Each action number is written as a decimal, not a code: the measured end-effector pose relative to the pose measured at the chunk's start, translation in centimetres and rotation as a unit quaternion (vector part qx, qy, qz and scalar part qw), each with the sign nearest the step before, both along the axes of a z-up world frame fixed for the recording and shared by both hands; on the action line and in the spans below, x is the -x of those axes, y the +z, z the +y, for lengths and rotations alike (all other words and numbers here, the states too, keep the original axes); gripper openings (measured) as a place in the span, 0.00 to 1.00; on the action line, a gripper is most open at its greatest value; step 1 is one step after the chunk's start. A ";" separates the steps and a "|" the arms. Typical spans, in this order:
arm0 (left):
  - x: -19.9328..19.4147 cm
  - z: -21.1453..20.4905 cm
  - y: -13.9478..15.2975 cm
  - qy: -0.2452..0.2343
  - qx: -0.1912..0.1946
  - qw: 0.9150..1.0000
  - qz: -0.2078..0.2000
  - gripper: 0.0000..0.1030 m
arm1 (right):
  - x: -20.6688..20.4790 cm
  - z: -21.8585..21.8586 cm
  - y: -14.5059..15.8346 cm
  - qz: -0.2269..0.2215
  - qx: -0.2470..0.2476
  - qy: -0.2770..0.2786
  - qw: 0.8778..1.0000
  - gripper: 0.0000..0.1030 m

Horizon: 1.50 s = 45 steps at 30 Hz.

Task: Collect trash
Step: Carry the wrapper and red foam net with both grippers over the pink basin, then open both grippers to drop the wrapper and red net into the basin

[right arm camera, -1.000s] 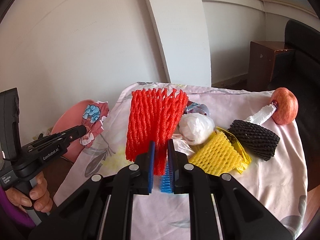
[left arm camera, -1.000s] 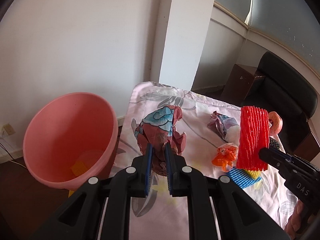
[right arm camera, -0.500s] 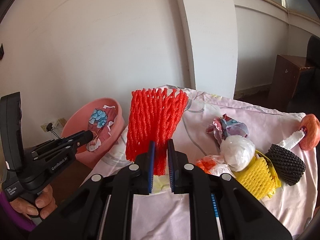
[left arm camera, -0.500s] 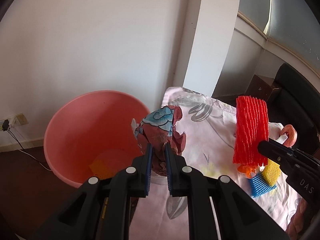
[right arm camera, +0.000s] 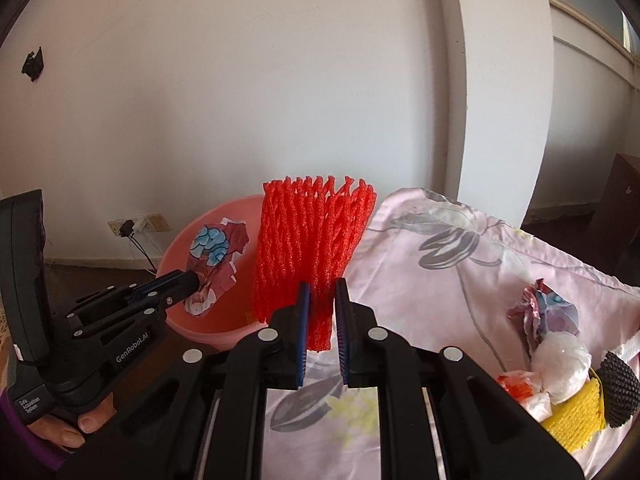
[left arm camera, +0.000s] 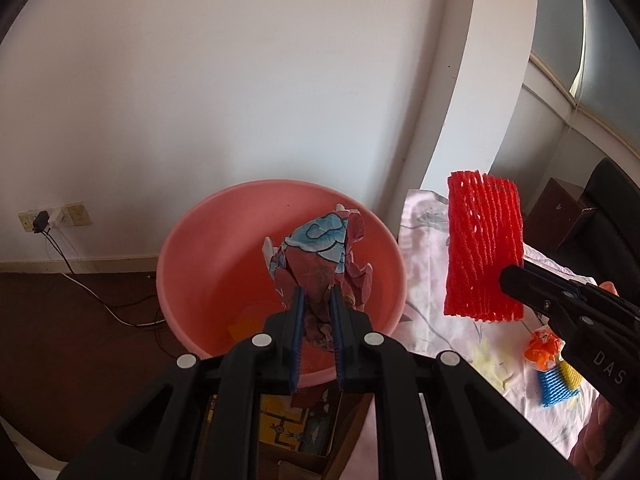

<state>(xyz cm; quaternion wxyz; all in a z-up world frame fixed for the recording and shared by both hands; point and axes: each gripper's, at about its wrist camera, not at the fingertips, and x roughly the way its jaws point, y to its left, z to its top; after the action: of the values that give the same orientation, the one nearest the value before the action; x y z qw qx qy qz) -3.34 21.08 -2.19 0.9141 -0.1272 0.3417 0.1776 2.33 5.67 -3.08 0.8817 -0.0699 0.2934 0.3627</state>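
Note:
My left gripper (left arm camera: 316, 300) is shut on a crumpled red and blue wrapper (left arm camera: 320, 258), which hangs over the mouth of the pink basin (left arm camera: 192, 248). A yellow scrap (left arm camera: 244, 326) lies on the basin's floor. My right gripper (right arm camera: 320, 292) is shut on a red foam net (right arm camera: 308, 248) and holds it upright near the table's left edge, beside the basin (right arm camera: 188, 236). The right wrist view also shows the left gripper (right arm camera: 192, 280) with the wrapper (right arm camera: 216, 256), and a hand (right arm camera: 68, 428) on its handle. From the left wrist, the red net (left arm camera: 482, 248) stands right of the basin.
The table wears a pink floral cloth (right arm camera: 460, 264). On its right lie a crumpled wrapper (right arm camera: 540, 312), a white wad (right arm camera: 564, 364), yellow net (right arm camera: 576, 412), black net (right arm camera: 620, 388) and orange scraps (right arm camera: 520, 390). A blue net (left arm camera: 554, 386) shows too. Wall socket and cable (left arm camera: 44, 220) sit left.
Both grippers swung left with their loads. The wrapper went from above the cloth to above the basin, and the red net left the trash pile for the table's left edge.

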 end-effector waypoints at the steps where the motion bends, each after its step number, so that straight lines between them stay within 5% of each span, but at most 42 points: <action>1: 0.1 0.3 -0.1 0.003 -0.001 1.000 0.001 0.11 | 0.0 0.5 -0.1 0.000 0.002 0.005 1.000 0.12; 16: 0.5 2.6 -1.3 0.034 0.002 0.999 0.024 0.12 | -0.5 6.6 -2.0 0.012 0.041 0.045 0.998 0.12; 37: 0.1 4.0 -2.5 0.050 0.010 0.998 0.041 0.14 | -1.6 8.3 -4.2 0.054 0.048 0.065 0.995 0.13; 45: 0.4 4.0 -2.5 0.058 0.006 0.997 0.040 0.24 | -1.6 8.2 -4.2 0.058 0.039 0.064 0.996 0.23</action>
<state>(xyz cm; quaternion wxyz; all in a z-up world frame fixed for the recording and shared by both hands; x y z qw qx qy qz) -3.77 25.11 -4.72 0.8869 -0.1447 0.3715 0.2333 3.94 13.85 -7.29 0.8350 -0.1017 0.3525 0.4101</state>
